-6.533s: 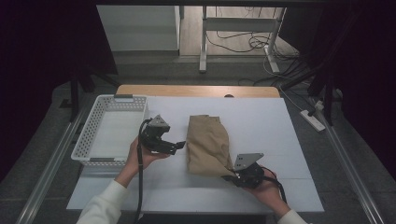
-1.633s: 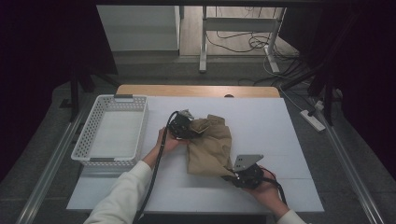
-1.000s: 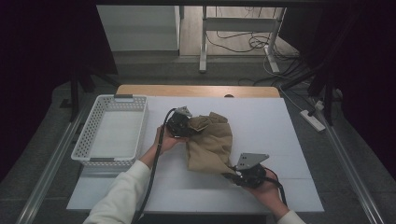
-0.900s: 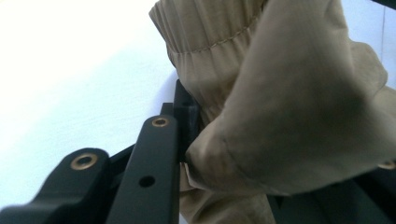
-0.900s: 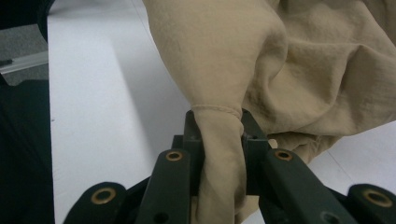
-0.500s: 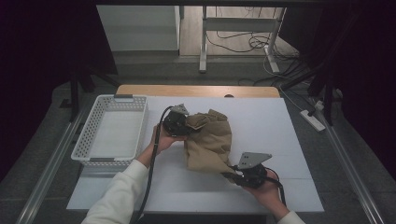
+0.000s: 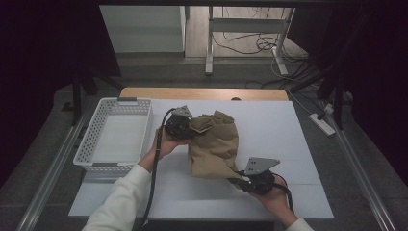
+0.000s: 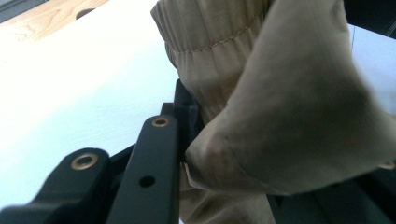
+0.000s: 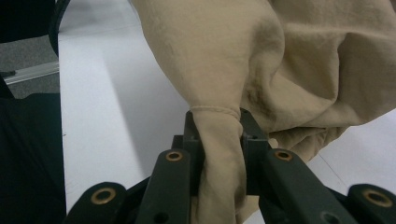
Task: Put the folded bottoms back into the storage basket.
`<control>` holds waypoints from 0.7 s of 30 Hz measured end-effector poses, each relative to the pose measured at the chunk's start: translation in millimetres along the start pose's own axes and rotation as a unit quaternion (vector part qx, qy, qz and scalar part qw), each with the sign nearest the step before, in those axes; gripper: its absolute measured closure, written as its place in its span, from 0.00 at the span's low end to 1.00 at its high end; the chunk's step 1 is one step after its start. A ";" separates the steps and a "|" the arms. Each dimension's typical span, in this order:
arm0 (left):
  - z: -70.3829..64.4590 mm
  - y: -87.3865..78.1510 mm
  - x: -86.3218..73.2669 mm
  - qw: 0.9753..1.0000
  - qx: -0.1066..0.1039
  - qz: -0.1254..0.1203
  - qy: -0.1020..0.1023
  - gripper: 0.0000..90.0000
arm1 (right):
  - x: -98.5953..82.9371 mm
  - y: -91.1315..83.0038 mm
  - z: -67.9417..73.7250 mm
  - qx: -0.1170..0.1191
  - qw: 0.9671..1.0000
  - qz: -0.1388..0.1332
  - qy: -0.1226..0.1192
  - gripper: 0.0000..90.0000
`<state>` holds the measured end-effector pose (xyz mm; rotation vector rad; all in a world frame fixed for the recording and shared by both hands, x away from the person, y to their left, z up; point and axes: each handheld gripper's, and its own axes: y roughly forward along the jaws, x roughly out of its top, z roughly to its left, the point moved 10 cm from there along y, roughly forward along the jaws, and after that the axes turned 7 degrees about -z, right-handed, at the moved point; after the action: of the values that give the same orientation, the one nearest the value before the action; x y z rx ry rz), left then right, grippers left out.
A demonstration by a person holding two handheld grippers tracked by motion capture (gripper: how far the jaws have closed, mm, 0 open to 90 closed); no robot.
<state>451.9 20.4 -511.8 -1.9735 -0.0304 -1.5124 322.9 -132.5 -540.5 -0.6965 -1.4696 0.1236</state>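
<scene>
Tan garment [image 7: 214,147], with a gathered elastic waistband, lies crumpled near the middle of the white table [image 7: 288,130], its top left part folded over. The left gripper [image 7: 179,126] pinches that folded upper edge, jaws clamped on the cloth. The right gripper [image 7: 250,180] pinches the lower right hem, jaws pressed onto it. A white perforated basket [image 7: 96,134] sits at the table's left edge.

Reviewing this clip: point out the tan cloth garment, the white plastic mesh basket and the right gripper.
Tan cloth garment [image 7: 214,147]: high view, middle of its bunched fabric.
White plastic mesh basket [image 7: 92,134]: high view, its left wall.
Right gripper [image 9: 218,140]: right gripper view, between its fingertips, shut on a fold of the garment.
</scene>
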 end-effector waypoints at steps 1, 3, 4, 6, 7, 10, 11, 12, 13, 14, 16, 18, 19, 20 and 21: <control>-0.3 -0.8 0.6 1.000 0.000 -0.001 0.001 0.82 | 0.2 -0.1 0.1 0.000 1.000 0.000 0.000 0.86; -1.0 -2.4 1.8 1.000 0.000 -0.002 0.003 0.82 | 1.1 -0.4 0.6 0.000 1.000 -0.003 -0.001 0.86; -1.3 -3.3 2.3 1.000 0.000 -0.003 0.004 0.82 | 1.5 -0.3 0.9 -0.001 1.000 -0.004 -0.002 0.86; -1.8 -5.6 3.8 1.000 0.000 -0.005 0.005 0.82 | 1.9 -0.6 1.1 -0.002 1.000 -0.004 -0.003 0.86; -2.1 -7.0 4.7 1.000 0.000 -0.006 0.005 0.82 | 2.5 -0.8 1.6 -0.002 1.000 -0.005 -0.003 0.86; -2.9 -11.4 7.4 1.000 0.001 -0.011 0.007 0.82 | 4.8 -0.6 3.5 -0.001 1.000 -0.009 -0.007 0.86; -3.2 -12.9 8.2 1.000 0.001 -0.013 0.007 0.82 | 5.5 -0.4 4.1 -0.001 1.000 -0.010 -0.007 0.86; -3.5 -14.3 8.9 1.000 0.001 -0.014 0.008 0.82 | 6.0 -0.2 4.6 0.000 1.000 -0.011 -0.008 0.86; -3.8 -15.7 9.5 1.000 0.002 -0.015 0.008 0.82 | 6.2 -0.1 4.7 -0.001 1.000 -0.011 -0.009 0.86; -4.1 -16.9 10.1 1.000 0.002 -0.016 0.009 0.82 | 6.6 0.2 5.1 0.000 1.000 -0.013 -0.008 0.86; -5.0 -18.8 11.0 1.000 0.003 -0.019 0.009 0.82 | 7.0 0.2 5.3 0.000 1.000 -0.014 -0.008 0.86; -5.8 -20.2 11.5 1.000 0.003 -0.019 0.011 0.82 | 7.5 -0.1 5.7 0.001 1.000 -0.015 -0.009 0.86; -6.2 -20.8 11.7 1.000 0.003 -0.020 0.011 0.82 | 7.7 -0.1 5.9 0.001 1.000 -0.016 -0.009 0.86; -6.6 -21.5 11.9 1.000 0.004 -0.020 0.011 0.82 | 8.0 -0.1 6.0 0.001 1.000 -0.017 -0.010 0.86; -6.8 -22.1 12.2 1.000 0.005 -0.020 0.012 0.82 | 8.2 -0.1 6.2 0.002 1.000 -0.017 -0.010 0.86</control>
<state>441.6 30.2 -489.9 -1.9573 -0.0678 -1.5590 318.2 -126.4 -533.8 -0.6696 -1.4998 0.1074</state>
